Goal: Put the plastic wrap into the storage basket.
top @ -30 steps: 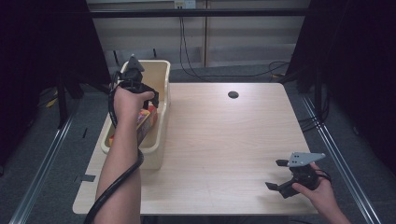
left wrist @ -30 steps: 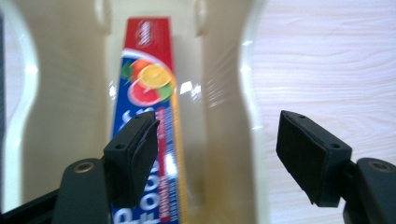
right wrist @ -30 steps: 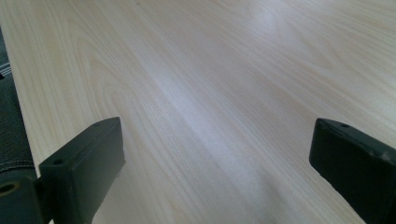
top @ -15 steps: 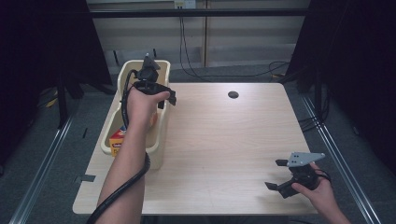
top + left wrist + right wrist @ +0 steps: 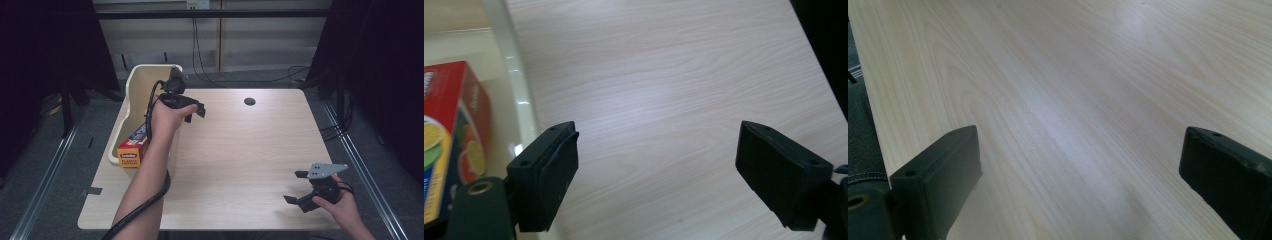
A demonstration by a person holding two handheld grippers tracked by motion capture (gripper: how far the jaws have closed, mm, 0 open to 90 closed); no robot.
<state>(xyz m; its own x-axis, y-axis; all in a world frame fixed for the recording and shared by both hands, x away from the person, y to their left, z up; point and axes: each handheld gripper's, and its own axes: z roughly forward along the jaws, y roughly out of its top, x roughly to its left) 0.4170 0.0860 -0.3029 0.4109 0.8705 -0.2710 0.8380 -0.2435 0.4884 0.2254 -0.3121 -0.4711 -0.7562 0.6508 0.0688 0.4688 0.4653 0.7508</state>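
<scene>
My left gripper [image 5: 195, 113] hovers over the right rim of a cream bin [image 5: 129, 87], its jaws pointing out over the table. The jaws have just been opening and nothing lies between them; in the left gripper view the left gripper [image 5: 659, 175] frames bare wood. A red and orange box [image 5: 134, 148] lies inside the bin at its near end, and the box [image 5: 451, 135] appears beside the bin's rim [image 5: 519, 100]. My right gripper [image 5: 295, 186] rests low at the table's near right corner, open and empty. Below the right gripper [image 5: 1083, 185] is bare tabletop.
The light wooden table [image 5: 240, 150] has a round dark cable hole [image 5: 249, 101] near its far edge. The bin stands along the left edge. Cables hang behind the table, and metal floor rails run along both sides.
My left hand has moved from above the bin's inside to the right, over its rim, and its jaws stand wider apart. The right hand has stayed put.
</scene>
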